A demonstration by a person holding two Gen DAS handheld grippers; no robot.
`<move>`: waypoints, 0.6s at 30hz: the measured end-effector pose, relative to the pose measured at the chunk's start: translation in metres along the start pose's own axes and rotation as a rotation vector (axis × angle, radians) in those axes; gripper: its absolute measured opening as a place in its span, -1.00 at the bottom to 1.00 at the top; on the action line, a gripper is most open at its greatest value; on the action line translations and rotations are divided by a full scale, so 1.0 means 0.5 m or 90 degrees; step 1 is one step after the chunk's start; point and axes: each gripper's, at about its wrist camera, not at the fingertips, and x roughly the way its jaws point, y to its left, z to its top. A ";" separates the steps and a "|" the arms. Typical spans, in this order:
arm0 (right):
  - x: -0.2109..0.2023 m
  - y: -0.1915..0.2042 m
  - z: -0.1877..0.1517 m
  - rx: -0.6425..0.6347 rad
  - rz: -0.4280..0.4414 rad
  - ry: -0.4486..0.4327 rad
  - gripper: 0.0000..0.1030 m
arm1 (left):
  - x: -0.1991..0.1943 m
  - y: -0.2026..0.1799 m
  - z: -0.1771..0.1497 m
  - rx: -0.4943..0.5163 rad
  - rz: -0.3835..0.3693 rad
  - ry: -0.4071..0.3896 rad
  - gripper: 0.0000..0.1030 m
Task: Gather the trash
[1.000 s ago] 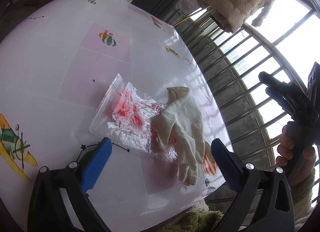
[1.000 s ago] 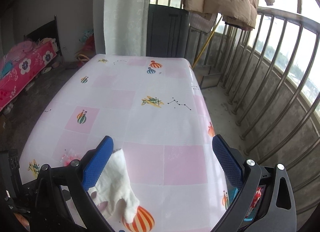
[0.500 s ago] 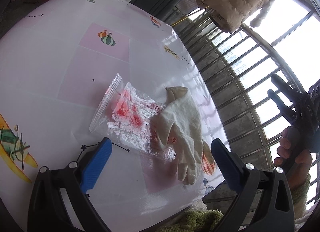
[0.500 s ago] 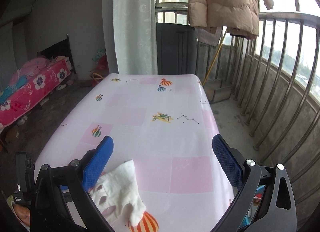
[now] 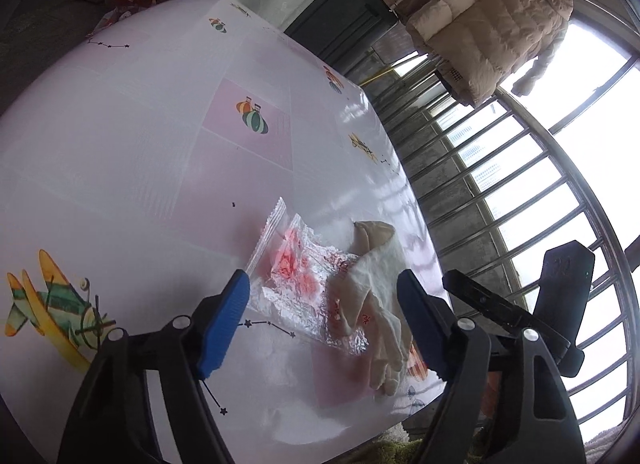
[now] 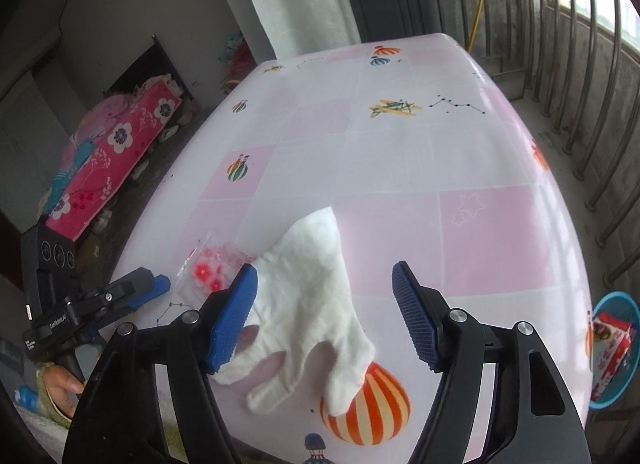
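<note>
Nearest in the right wrist view, the right gripper [image 6: 324, 312] hangs low over the near end of the table [image 6: 400, 151], its jaws apart with nothing pinched; they have just been closing, and the white glove [image 6: 308, 304] lies between and under them, the left pad at its edge, though whether it touches cannot be told. The glove lies flat on the pink-and-white cloth, its long axis running from the fingers at the near table edge, over a striped balloon print, up to the cuff pointing away toward the table's middle. A second ago this view looked out level across the table to the railing; now it looks steeply down, and the glove fills far more of the frame. In the left wrist view, the left gripper [image 5: 324, 320] hovers with its jaws also unclenched and just narrowed, empty, the clear plastic bag [image 5: 296, 280] with red blotches lying ahead between them. The bag rests flat, touching and partly under the glove [image 5: 376, 304], its sealed strip toward the table's centre. Beyond, off the table's right side in the right view, a blue basket [image 6: 612, 348] holds a red-and-white packet. Farther off, a padded coat [image 5: 492, 23] hangs above the railing.
</note>
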 end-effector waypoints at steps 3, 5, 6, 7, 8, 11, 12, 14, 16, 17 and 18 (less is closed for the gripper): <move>0.038 0.019 -0.011 -0.027 0.019 0.033 -0.10 | 0.011 0.018 0.004 -0.037 0.014 0.004 0.18; 0.058 0.028 -0.019 -0.039 0.023 0.052 -0.21 | 0.011 0.025 0.009 -0.053 0.024 -0.005 0.11; 0.066 0.031 -0.023 -0.046 0.022 0.059 -0.27 | 0.010 0.027 0.012 -0.053 0.030 -0.010 0.11; 0.072 0.033 -0.026 -0.052 0.018 0.066 -0.31 | 0.010 0.029 0.015 -0.052 0.042 -0.013 0.11; 0.075 0.034 -0.028 -0.057 0.016 0.066 -0.34 | 0.010 0.031 0.019 -0.053 0.056 -0.016 0.11; 0.072 0.032 -0.028 -0.057 0.022 0.064 -0.39 | 0.010 0.039 0.030 -0.058 0.077 -0.029 0.11; 0.072 0.031 -0.028 -0.056 0.023 0.064 -0.42 | 0.009 0.040 0.032 -0.056 0.082 -0.032 0.10; 0.072 0.027 -0.027 -0.049 0.030 0.063 -0.44 | 0.013 0.040 0.035 -0.049 0.083 -0.024 0.10; 0.071 0.019 -0.030 -0.039 0.037 0.061 -0.45 | 0.022 0.032 0.037 -0.032 0.077 -0.002 0.09; 0.069 0.018 -0.030 -0.037 0.038 0.060 -0.46 | 0.027 0.023 0.037 -0.021 0.080 0.009 0.09; 0.068 0.019 -0.031 -0.037 0.037 0.059 -0.46 | 0.032 0.014 0.036 -0.007 0.089 0.017 0.09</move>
